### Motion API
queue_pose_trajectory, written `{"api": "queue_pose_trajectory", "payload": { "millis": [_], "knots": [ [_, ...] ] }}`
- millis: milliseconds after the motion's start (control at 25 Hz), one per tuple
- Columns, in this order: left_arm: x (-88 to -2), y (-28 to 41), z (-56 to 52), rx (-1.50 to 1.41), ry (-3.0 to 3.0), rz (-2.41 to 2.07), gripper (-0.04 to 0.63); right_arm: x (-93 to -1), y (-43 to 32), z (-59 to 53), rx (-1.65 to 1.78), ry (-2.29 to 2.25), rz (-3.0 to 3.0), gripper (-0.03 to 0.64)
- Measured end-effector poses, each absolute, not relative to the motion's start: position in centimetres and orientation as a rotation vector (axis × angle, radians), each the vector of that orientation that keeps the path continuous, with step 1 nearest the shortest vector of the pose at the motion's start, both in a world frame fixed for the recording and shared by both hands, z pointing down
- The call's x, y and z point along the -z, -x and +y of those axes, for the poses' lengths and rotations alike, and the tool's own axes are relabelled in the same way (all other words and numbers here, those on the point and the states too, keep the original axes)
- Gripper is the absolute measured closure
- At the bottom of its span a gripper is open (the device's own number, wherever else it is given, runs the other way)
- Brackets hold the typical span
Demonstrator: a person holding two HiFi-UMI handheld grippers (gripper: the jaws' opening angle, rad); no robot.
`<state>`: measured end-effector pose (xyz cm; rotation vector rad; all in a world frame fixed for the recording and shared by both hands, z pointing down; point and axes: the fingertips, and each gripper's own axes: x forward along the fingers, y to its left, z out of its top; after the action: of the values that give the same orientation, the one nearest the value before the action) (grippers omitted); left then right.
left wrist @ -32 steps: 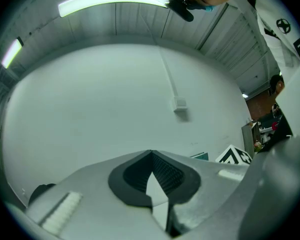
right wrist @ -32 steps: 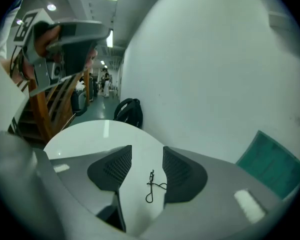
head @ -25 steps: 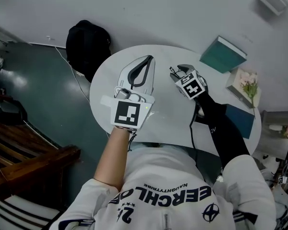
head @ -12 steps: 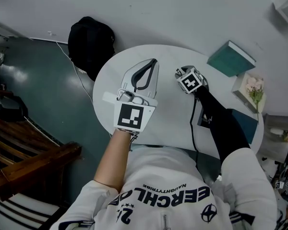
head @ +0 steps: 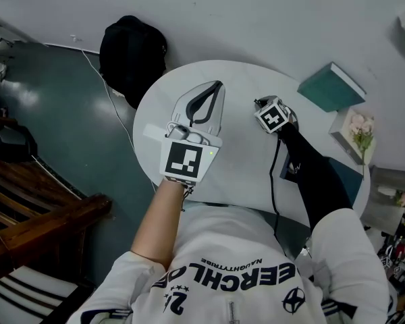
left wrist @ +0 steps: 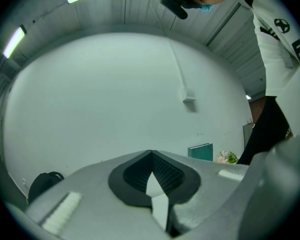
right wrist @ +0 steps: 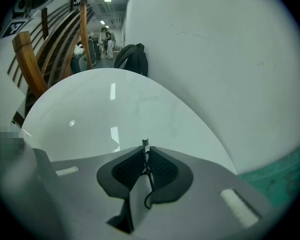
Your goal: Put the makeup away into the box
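Where the pale wall (head: pixel 256 12) meets the dark green floor (head: pixel 67 133), a round white table (head: pixel 236 174) stands close to the wall and fills the middle of the head view.

- **Surroundings, left:** a wooden chair (head: pixel 34 208) of curved slats stands on the floor. A black backpack (head: pixel 131 52) lies at the foot of the wall, just beyond the table's far left edge, and a white cable (head: pixel 101 90) runs past it.
- **Surroundings, right:** a teal book (head: pixel 332 86) sits at the table's far right edge, by the wall. A flowered card (head: pixel 354 130) lies nearer the person. Both are well apart from the grippers.
- **Left gripper (head: pixel 218 86):** it is held level over the table's left half, with its tips toward the wall. The jaws are pressed together at the tips with nothing between them.
- **Right gripper (right wrist: pixel 145 151):** it is tilted steeply down over the table, between the left gripper and the teal book. In the head view its marker cube (head: pixel 272 117) covers the jaws.
- **Item held:** the right gripper's jaws have just been closing and now pinch a thin dark item (right wrist: pixel 145 143). The item's small tip protrudes past the pads, just above the tabletop. It is too slim to name more closely.
- **Cable:** a black cable (head: pixel 275 174) runs back from the right gripper along the person's black sleeve (head: pixel 317 181).
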<state>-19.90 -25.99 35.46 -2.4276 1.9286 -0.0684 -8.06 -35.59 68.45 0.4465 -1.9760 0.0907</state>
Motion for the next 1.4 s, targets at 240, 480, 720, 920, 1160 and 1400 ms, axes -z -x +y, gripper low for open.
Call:
{"api": "queue_pose_trajectory", "payload": {
  "millis": [240, 480, 720, 920, 1160, 1400],
  "knots": [
    [-34.9, 19.5, -25.7, 0.056, 2.433, 1.917, 0.594, -67.0, 7.5, -35.7, -0.1, -0.506, -2.022, 0.555],
    [-34.0, 18.2, -24.9, 0.076, 2.434, 1.881, 0.594, -61.2, 7.7, -35.0, -0.068, -0.627, -2.192, 0.555],
    [-32.3, 16.2, -24.3, 0.055, 2.429, 1.829, 0.594, -52.8, 6.6, -33.7, 0.004, -0.803, -2.386, 0.554],
    [-31.2, 14.7, -23.8, 0.045, 2.417, 1.81, 0.594, -45.4, 4.7, -31.3, 0.042, -0.955, -2.534, 0.554],
    [-30.2, 12.3, -23.2, 0.028, 2.414, 1.796, 0.594, -38.9, 1.3, -27.5, 0.157, -1.077, -2.634, 0.554],
    [-29.2, 9.2, -22.5, 0.002, 2.4, 1.77, 0.594, -34.5, -3.0, -25.0, 0.194, -1.236, -2.701, 0.554]
  ]
}}
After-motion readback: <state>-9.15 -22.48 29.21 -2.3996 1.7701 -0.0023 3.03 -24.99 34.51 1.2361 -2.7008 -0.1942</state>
